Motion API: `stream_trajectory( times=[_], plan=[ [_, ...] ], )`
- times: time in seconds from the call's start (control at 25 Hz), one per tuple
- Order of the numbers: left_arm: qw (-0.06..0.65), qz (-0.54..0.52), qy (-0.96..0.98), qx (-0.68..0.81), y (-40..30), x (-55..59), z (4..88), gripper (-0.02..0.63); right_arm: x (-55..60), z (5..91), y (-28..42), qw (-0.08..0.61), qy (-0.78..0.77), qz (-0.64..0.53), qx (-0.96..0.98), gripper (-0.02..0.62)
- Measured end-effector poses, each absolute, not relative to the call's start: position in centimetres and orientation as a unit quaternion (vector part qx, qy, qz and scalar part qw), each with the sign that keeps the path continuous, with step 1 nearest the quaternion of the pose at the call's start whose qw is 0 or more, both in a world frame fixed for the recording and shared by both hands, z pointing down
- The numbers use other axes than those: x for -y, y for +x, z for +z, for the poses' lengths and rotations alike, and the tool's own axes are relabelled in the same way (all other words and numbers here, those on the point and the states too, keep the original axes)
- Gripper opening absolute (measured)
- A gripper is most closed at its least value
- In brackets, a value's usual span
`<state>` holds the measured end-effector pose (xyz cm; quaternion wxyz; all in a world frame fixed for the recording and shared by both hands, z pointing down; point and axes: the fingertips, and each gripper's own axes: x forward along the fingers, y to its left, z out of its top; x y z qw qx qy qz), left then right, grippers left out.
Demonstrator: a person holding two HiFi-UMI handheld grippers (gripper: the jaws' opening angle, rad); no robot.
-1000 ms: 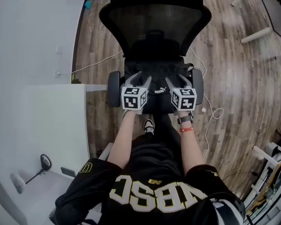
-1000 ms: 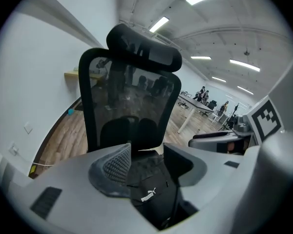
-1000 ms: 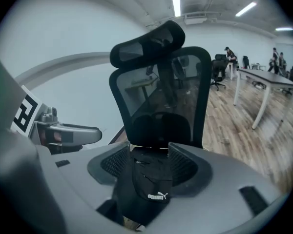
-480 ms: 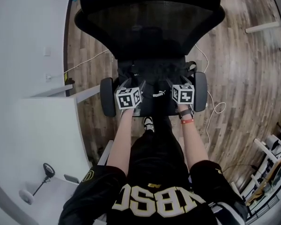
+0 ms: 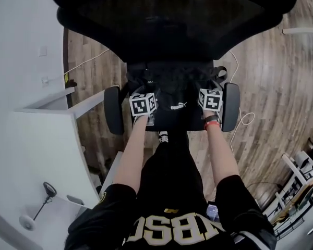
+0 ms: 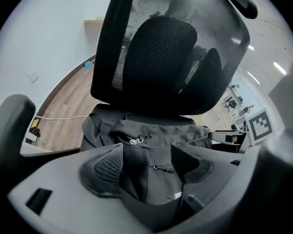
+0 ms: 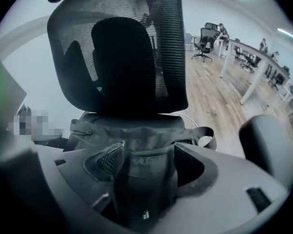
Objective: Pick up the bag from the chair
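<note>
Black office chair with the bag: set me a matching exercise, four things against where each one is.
1 black fabric bag
2 thin white cable
3 black mesh chair backrest
4 white desk

A lying on the wooden floor
B along the left of the head view
C between the parted jaws of the left gripper and the right gripper
D upright behind the bag

Pairs: 1-C, 2-A, 3-D, 4-B.
</note>
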<state>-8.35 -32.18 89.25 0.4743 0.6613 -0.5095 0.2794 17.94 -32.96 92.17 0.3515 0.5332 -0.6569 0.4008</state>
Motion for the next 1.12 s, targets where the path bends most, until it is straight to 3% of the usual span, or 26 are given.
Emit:
stream_trajectory(
  times=[0.16, 0.32, 0.44, 0.68, 0.84, 1.12],
  plan=[
    [0.478, 0.287, 0.646, 0.521, -9.3, 32.5, 91.6, 0.319, 33.0, 94.4, 18.8, 0.353, 0.535, 0.409, 0.65, 0.308],
    [0.47, 0.294, 0.645, 0.527, -10.1, 33.6, 93.1, 0.309, 33.5, 95.0, 18.9, 0.351, 0.536, 0.418, 0.644, 0.253],
    [0.462, 0.317, 0.644, 0.521, -9.6, 33.7, 94.0, 0.198, 33.5, 95.7, 19.3, 0.363, 0.532, 0.415, 0.643, 0.212],
    [0.444, 0.347, 0.661, 0.497, -9.0, 33.6, 94.5, 0.11, 32.5, 97.4, 19.7, 0.386, 0.519, 0.405, 0.646, 0.145],
    [0.448, 0.339, 0.662, 0.496, -9.0, 32.9, 94.1, 0.093, 32.1, 97.1, 19.3, 0.379, 0.519, 0.415, 0.644, 0.089],
    [0.44, 0.314, 0.678, 0.498, -8.6, 32.0, 91.5, 0.078, 31.7, 94.0, 18.6, 0.359, 0.528, 0.418, 0.646, 0.074]
  ],
)
